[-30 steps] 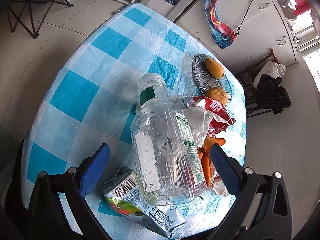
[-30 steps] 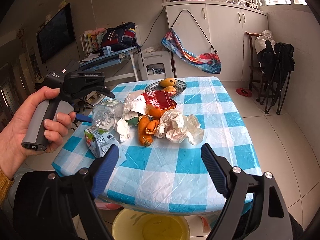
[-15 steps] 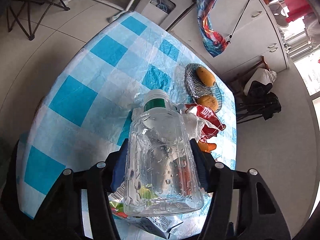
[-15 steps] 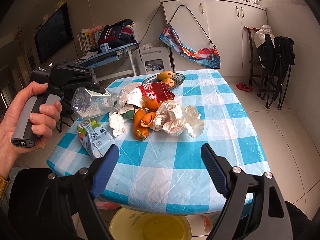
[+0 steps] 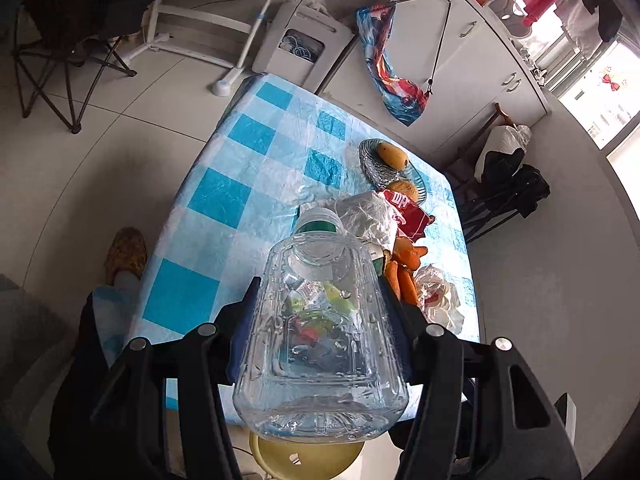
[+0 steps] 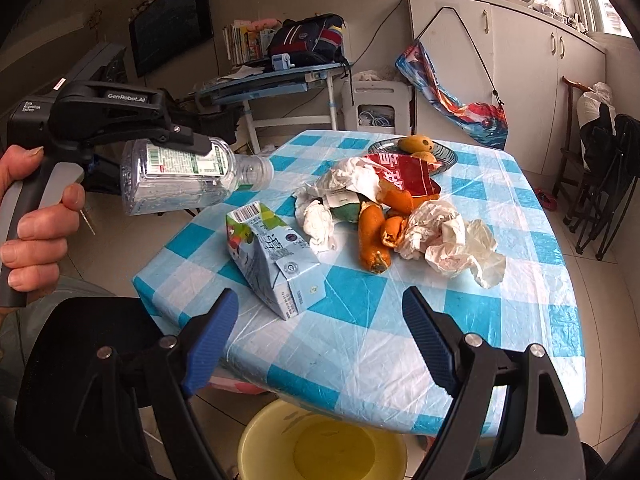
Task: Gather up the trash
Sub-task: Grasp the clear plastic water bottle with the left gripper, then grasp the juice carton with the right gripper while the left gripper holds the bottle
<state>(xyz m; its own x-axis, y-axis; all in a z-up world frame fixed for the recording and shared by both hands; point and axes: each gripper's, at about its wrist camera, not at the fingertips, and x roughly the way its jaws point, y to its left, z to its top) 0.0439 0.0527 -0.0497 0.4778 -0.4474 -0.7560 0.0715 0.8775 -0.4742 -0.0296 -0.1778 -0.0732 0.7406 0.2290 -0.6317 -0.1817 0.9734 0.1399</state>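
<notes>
Left tongs (image 5: 320, 332) clamp a clear bottle (image 5: 320, 344), held in air off the worktop (image 6: 360, 320) edge. Right tongs (image 6: 316, 332) gape, nothing betw. them. Only right view shows the carton (image 6: 272, 260) plainly, plus yellow bin (image 6: 324, 444) below worktop; left view sees it thru bottle.

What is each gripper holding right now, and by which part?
The left gripper holds the clear plastic bottle across its body, lifted off the table. The right gripper holds nothing.
</notes>
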